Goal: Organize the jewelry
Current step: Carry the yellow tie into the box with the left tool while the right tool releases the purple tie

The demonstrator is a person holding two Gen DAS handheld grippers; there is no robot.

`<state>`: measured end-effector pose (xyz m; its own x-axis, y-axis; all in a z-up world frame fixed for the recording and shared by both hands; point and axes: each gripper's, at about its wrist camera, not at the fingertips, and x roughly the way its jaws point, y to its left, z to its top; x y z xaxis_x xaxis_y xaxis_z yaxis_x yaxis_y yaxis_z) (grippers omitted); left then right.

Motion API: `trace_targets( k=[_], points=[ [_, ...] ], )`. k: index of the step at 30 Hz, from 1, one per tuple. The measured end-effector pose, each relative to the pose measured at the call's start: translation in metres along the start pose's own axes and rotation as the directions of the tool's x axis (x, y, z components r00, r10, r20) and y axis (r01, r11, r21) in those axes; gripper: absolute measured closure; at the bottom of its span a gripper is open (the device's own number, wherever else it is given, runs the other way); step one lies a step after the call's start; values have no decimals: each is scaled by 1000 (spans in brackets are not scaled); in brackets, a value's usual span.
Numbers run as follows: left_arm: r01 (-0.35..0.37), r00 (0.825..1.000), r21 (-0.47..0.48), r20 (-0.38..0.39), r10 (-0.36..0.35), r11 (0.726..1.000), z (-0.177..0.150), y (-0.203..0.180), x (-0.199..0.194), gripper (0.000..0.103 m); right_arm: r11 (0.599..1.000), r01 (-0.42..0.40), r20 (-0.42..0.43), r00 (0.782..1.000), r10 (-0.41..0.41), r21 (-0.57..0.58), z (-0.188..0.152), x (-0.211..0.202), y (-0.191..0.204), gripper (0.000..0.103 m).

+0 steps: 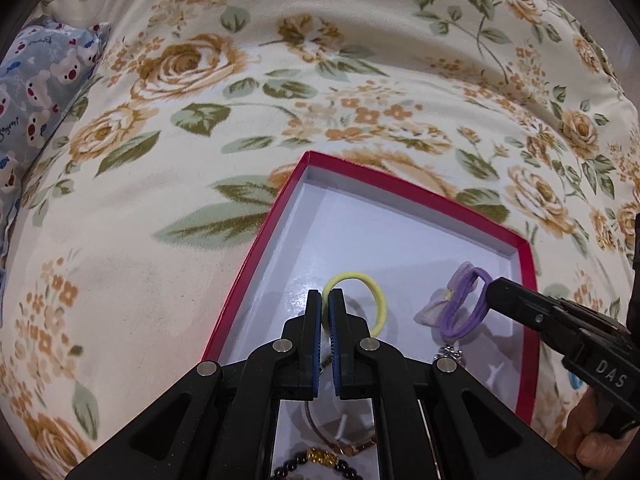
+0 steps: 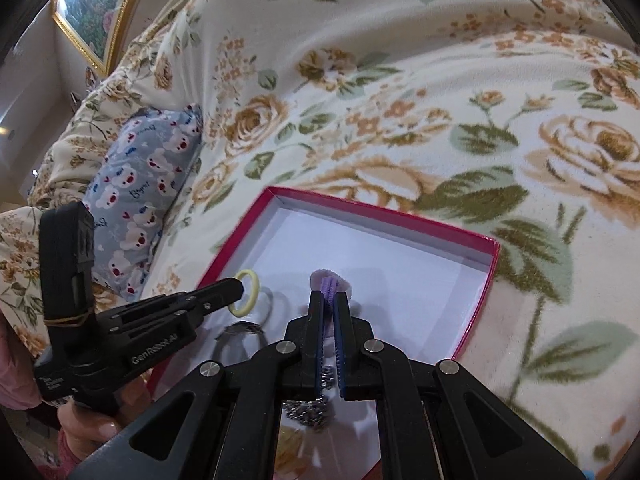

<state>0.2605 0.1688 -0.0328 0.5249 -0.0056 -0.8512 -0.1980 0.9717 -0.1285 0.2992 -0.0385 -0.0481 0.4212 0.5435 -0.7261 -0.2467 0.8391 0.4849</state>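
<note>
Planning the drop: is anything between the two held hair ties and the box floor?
Nothing visible. The yellow hair tie and purple hair tie hang over bare white floor of the red box.

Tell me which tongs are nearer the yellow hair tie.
Left. The left tongs are shut on the yellow hair tie; the right tongs are beside it, clamping the purple bow hair tie.
</note>
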Motion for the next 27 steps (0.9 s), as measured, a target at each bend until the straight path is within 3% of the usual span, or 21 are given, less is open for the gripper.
trace_targets(
  k=[16, 27],
  points=[
    [-12, 999, -20, -32, 11, 1000, 1, 3, 16, 97, 999, 51, -21, 998, -51, -19, -1, 7, -5, 93],
    [-16, 999, -25, -31, 15, 1000, -1, 3, 8, 87, 998, 56, -9, 998, -56, -24, 1, -2, -2, 79]
  ],
)
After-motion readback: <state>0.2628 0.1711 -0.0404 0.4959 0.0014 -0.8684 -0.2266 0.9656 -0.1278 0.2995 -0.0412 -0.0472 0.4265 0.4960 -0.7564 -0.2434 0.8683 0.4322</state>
